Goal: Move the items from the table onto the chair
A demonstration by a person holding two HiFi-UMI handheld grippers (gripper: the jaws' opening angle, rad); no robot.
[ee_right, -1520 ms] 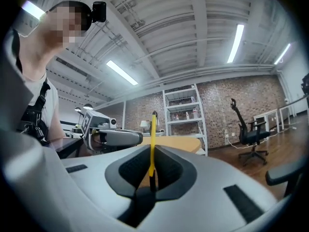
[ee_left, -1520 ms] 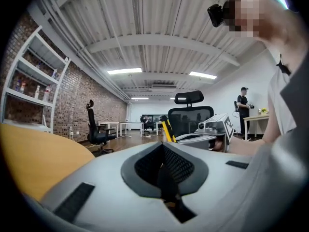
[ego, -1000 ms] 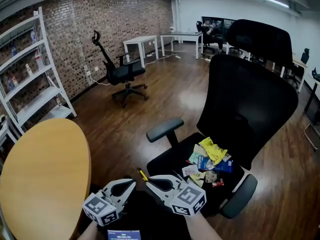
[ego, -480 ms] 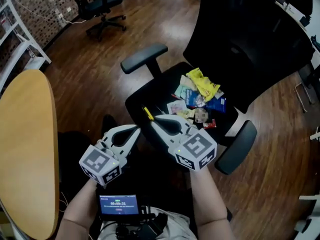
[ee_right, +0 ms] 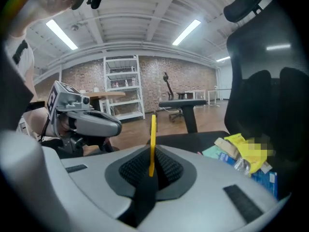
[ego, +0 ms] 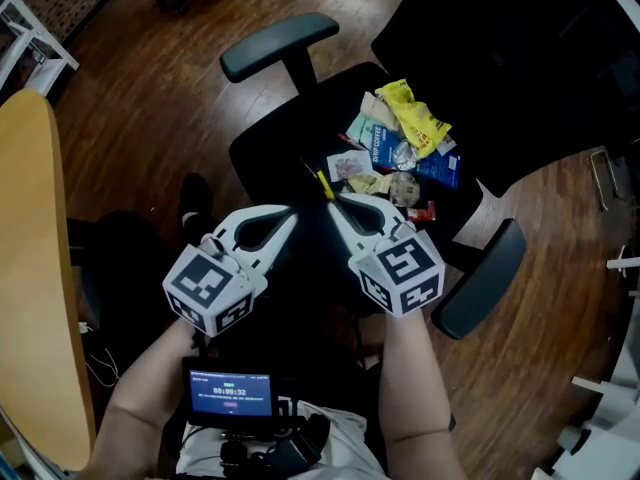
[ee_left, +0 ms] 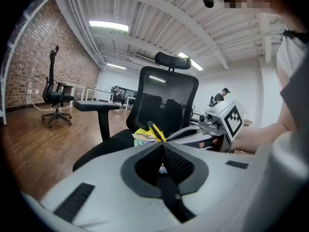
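Looks steeply down from the head, close over the left gripper [ego: 292,212] and right gripper [ego: 336,201], onto the chair [ego: 270,158] and its packets [ego: 400,148], with the table [ego: 30,268] at the left edge. Looks low and level along each gripper's closed jaws from just behind them, toward that same seat. Shares the packets, the opposite gripper and the yellow strip [ego: 322,183] across all three.

A pile of small packets [ego: 398,160] with a bright yellow bag [ego: 415,118] at its far edge lies on the black chair [ego: 270,158]. A thin yellow stick [ee_right: 152,139] stands upright, pinched in the right gripper [ee_right: 151,166].
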